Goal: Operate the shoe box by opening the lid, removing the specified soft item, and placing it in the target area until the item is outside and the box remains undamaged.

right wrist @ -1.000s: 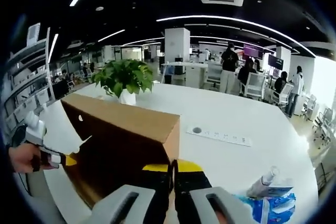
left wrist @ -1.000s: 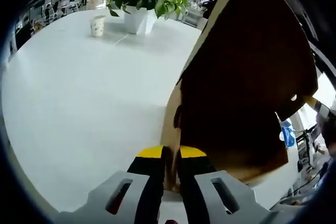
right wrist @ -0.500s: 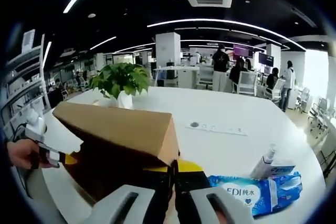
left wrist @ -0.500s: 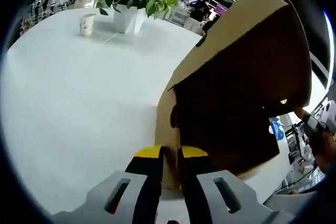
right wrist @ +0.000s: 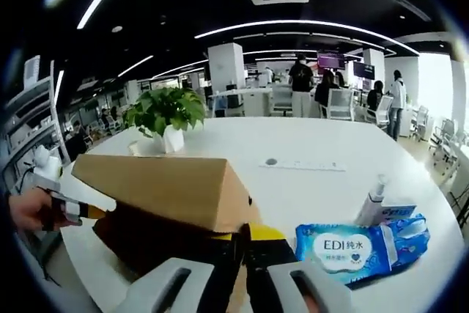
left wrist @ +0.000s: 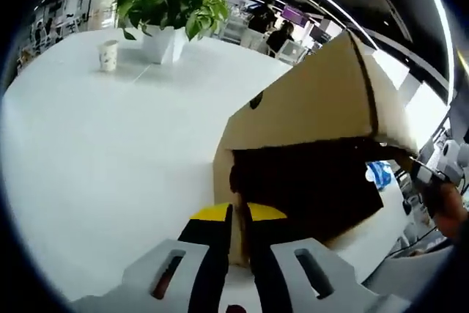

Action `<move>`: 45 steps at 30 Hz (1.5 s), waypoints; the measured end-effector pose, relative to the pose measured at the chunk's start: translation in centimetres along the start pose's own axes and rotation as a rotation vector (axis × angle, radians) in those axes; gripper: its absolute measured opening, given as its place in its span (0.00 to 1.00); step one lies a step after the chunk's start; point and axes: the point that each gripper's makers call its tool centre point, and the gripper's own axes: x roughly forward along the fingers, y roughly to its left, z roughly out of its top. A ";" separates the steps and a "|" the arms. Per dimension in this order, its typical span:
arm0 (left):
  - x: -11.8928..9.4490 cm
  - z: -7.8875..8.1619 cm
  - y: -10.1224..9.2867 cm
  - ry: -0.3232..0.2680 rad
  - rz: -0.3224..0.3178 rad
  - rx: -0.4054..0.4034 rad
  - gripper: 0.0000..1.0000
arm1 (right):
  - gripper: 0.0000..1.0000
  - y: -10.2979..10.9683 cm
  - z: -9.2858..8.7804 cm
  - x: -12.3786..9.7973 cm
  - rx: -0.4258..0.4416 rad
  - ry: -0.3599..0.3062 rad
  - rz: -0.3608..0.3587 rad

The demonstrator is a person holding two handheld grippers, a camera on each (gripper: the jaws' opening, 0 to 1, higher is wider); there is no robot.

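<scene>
A brown cardboard shoe box [left wrist: 315, 108] hangs tilted over the white table, and its dark hollow inside [left wrist: 308, 188] faces the left gripper view. My left gripper [left wrist: 236, 229] is shut on the box's near wall edge. From the right, my right gripper [left wrist: 421, 170] grips the far corner. In the right gripper view the box [right wrist: 168, 188] shows its plain outer face. There my right gripper [right wrist: 244, 243] is shut on its edge, and the left gripper [right wrist: 73, 210], held by a hand, pinches the far end. A blue soft wipes pack [right wrist: 359, 247] lies on the table beside the box.
A potted plant [left wrist: 165, 5] and a paper cup [left wrist: 108, 55] stand far back on the white table [left wrist: 95, 144]. A small bottle [right wrist: 374, 199] stands behind the wipes, and a power strip [right wrist: 300, 165] lies mid-table. People and chairs are in the office beyond.
The box has tipped over, so its outer face shows more and its dark inside less. The blue wipes pack has come fully into the right gripper view.
</scene>
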 end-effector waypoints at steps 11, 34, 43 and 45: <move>-1.8 0.1 -1.3 -0.038 -0.086 0.085 0.03 | 0.00 -0.5 -2.0 -0.6 0.020 0.041 0.014; -4.4 -1.7 -1.9 -0.037 -0.152 0.136 0.00 | 0.00 -0.1 -6.5 -2.6 0.059 0.112 0.088; -4.9 -2.3 -1.5 -0.029 -0.142 0.125 0.00 | 0.00 0.3 -7.2 -3.2 0.122 0.117 0.094; -5.1 -2.3 -1.4 -0.035 -0.140 0.121 0.00 | 0.00 0.2 -7.2 -3.4 0.125 0.115 0.087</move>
